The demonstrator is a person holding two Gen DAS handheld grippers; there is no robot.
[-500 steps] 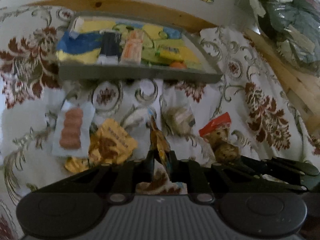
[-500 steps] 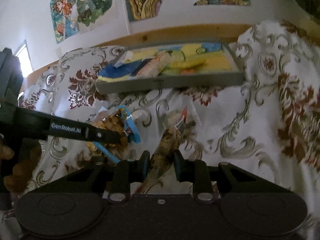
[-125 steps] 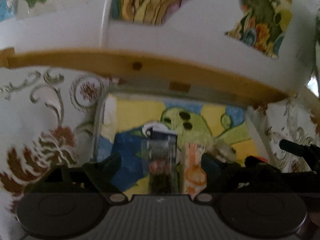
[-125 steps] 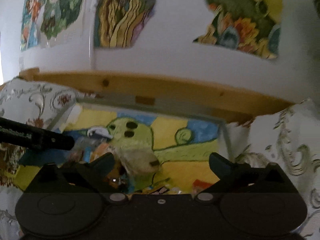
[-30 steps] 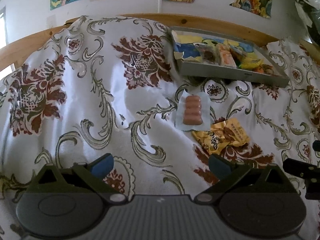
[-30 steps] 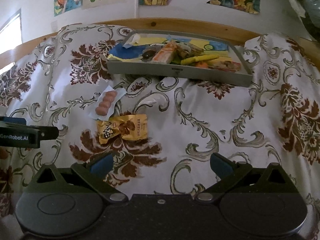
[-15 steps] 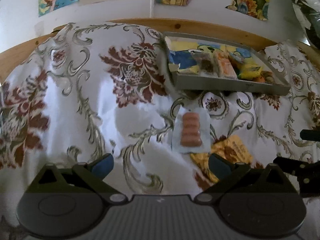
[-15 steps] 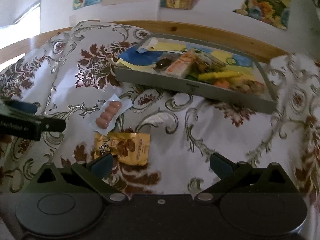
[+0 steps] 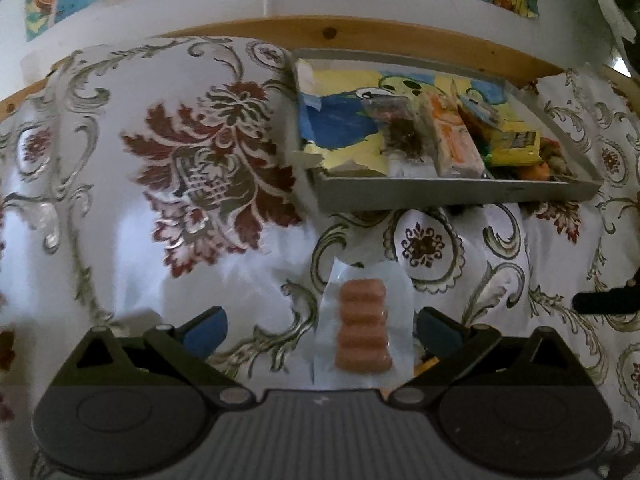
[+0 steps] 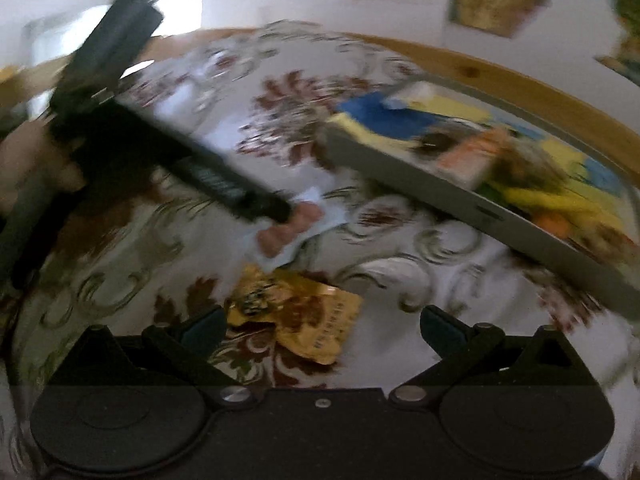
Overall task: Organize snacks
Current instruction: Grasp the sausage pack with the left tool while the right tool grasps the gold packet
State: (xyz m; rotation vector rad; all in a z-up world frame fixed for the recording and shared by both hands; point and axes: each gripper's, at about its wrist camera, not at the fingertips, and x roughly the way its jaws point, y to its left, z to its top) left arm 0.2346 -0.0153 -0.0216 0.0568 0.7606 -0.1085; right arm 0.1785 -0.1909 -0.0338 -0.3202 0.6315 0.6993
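Observation:
A clear pack of pink sausages (image 9: 363,326) lies on the floral cloth, between the spread fingers of my open left gripper (image 9: 322,330). A crumpled gold snack packet (image 10: 296,312) lies in front of my open right gripper (image 10: 322,330), a little left of its middle. In the right wrist view the sausage pack (image 10: 290,230) sits farther off, with the left gripper's black finger (image 10: 224,184) over its left end. The grey tray (image 9: 460,190) at the back holds several snack packs, among them an orange one (image 9: 454,142) and a yellow one (image 9: 514,146).
A wooden rail (image 9: 360,28) runs behind the tray under a white wall with posters. The floral cloth (image 9: 208,168) is rumpled and spreads wide to the left. The right gripper's black finger (image 9: 608,302) shows at the right edge of the left wrist view.
Both grippers have moved forward and down toward the cloth: the left now straddles the sausage pack, the right has closed in on the gold packet. The right wrist view is motion-blurred. Both stay open.

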